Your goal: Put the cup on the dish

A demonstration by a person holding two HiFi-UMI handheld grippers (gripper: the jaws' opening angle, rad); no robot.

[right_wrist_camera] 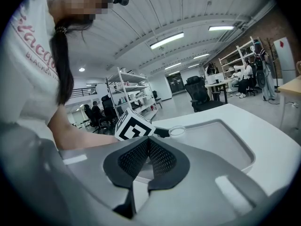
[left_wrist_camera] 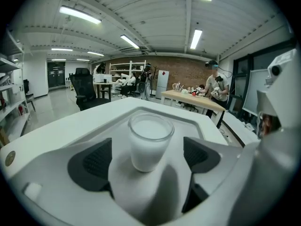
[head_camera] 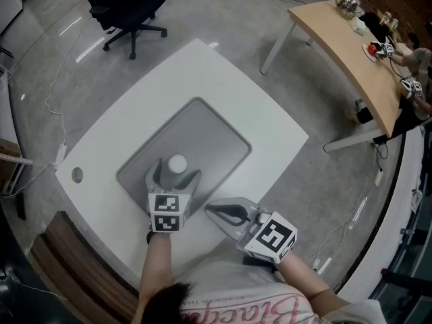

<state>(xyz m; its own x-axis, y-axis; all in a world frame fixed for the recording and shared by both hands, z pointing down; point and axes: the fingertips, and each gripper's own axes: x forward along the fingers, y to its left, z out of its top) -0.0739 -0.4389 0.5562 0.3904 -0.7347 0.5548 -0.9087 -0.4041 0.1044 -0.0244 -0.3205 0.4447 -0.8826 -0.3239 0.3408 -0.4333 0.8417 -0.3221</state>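
A clear cup with a white inside stands upright on the near part of the grey dish, a shallow rounded tray on the white table. My left gripper is open with a finger on either side of the cup. In the left gripper view the cup rests on the dish between the dark pads, with a gap on each side. My right gripper is shut and holds nothing, just off the dish's near corner. The right gripper view has the closed right gripper in front of the cup.
A black office chair stands on the floor beyond the table. A curved wooden desk with small items and a person's hands is at the far right. A round grommet sits in the table's left corner.
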